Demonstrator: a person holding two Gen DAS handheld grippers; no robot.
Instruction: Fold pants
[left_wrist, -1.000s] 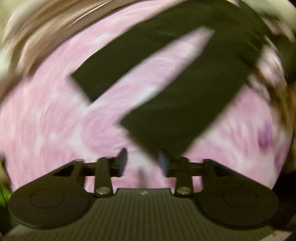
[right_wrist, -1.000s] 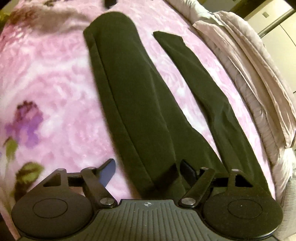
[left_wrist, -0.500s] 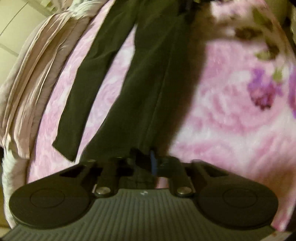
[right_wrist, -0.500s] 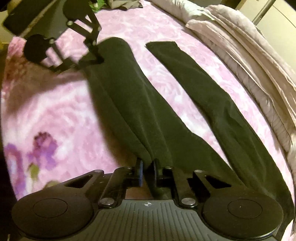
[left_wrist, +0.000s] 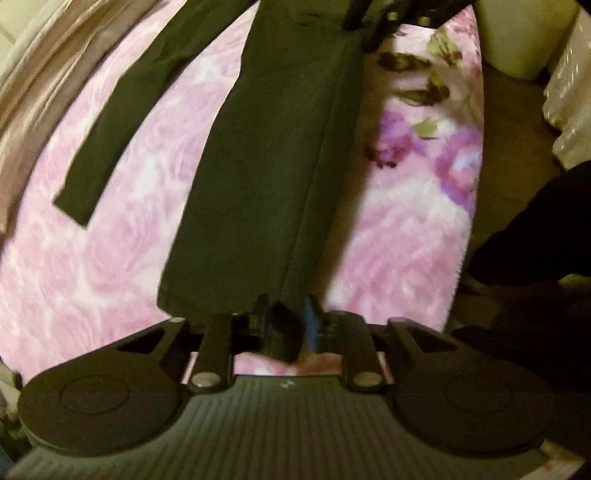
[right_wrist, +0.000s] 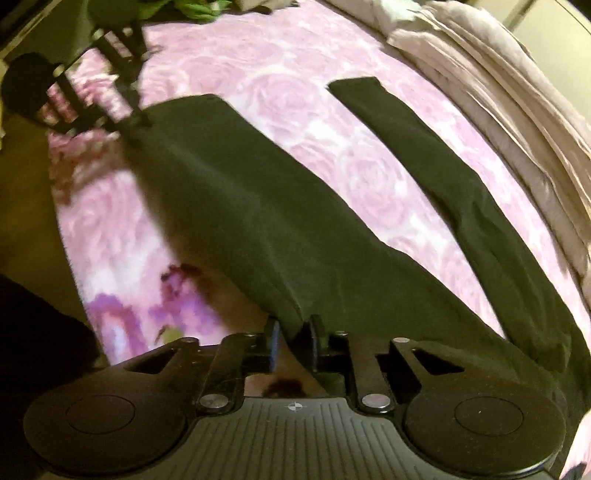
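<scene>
Black pants (left_wrist: 258, 155) lie on a pink rose-patterned bedspread (left_wrist: 92, 258), legs spread apart. My left gripper (left_wrist: 286, 321) is shut on the hem corner of the nearer leg. My right gripper (right_wrist: 293, 332) is shut on the outer edge of the same leg near the waist (right_wrist: 295, 280). That leg is lifted slightly and stretched between the two grippers. The other leg (right_wrist: 424, 158) lies flat toward the quilt side. The left gripper (right_wrist: 133, 122) shows far off in the right wrist view, and the right gripper (left_wrist: 373, 22) shows at the top of the left wrist view.
A folded beige quilt (right_wrist: 498, 74) runs along the far side of the bed. The bedspread's near edge (left_wrist: 469, 206) drops to a tan floor (left_wrist: 517, 155). A dark sleeve or clothing of the person (left_wrist: 535, 240) is at the bed's edge. Green items (right_wrist: 192, 7) lie beyond the bed.
Both grippers have shut on the nearer pant leg, the left at the hem after swinging in, the right near the waist. The leg has since been lifted and drawn toward the bed's near edge.
</scene>
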